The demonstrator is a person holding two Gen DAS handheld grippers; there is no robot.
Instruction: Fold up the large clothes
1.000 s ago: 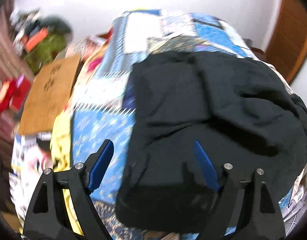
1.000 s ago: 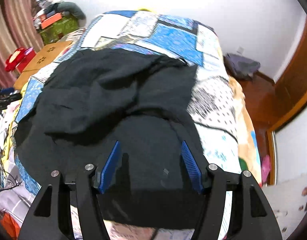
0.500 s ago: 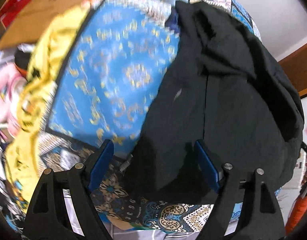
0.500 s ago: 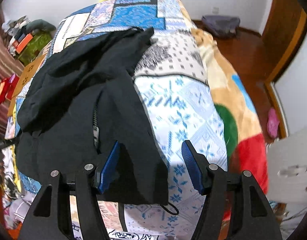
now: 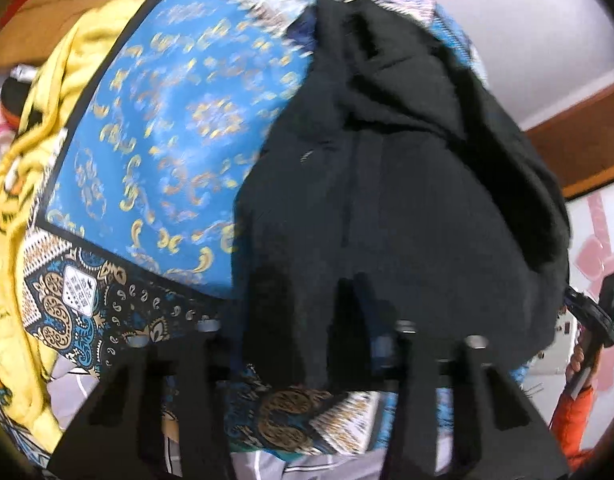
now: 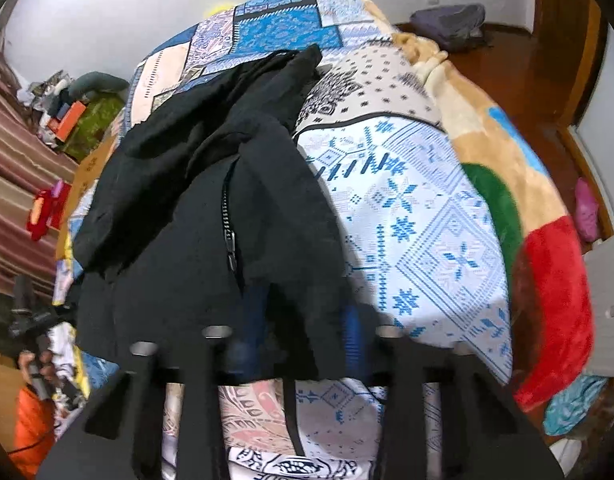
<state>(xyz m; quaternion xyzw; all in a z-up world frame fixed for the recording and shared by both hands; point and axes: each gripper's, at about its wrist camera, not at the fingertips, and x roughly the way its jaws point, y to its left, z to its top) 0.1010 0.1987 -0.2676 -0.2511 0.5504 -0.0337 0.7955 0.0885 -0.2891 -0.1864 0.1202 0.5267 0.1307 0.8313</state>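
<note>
A black zip-up jacket lies crumpled on a bed covered by a patchwork bedspread, its hem hanging toward the near edge of the mattress. In the left wrist view, the left gripper has its fingers buried in the jacket's lower left corner; the black cloth drapes over them so the blue pads are almost wholly hidden, and the jaws look drawn together on the fabric (the frame is blurred, so the pinch itself is hard to make out). In the right wrist view, the right gripper stands at the jacket's lower right corner, a fold of dark cloth hanging between two blue pads that sit close together, clamped on the hem. The zipper runs up the front, its pull visible partway along. The far half of the garment is bunched, with the sleeves impossible to tell apart. A cardboard box beside the bed carries dark printing too smeared to read. A fleece blanket in tan, green and red hangs off the bed's right side.
</note>
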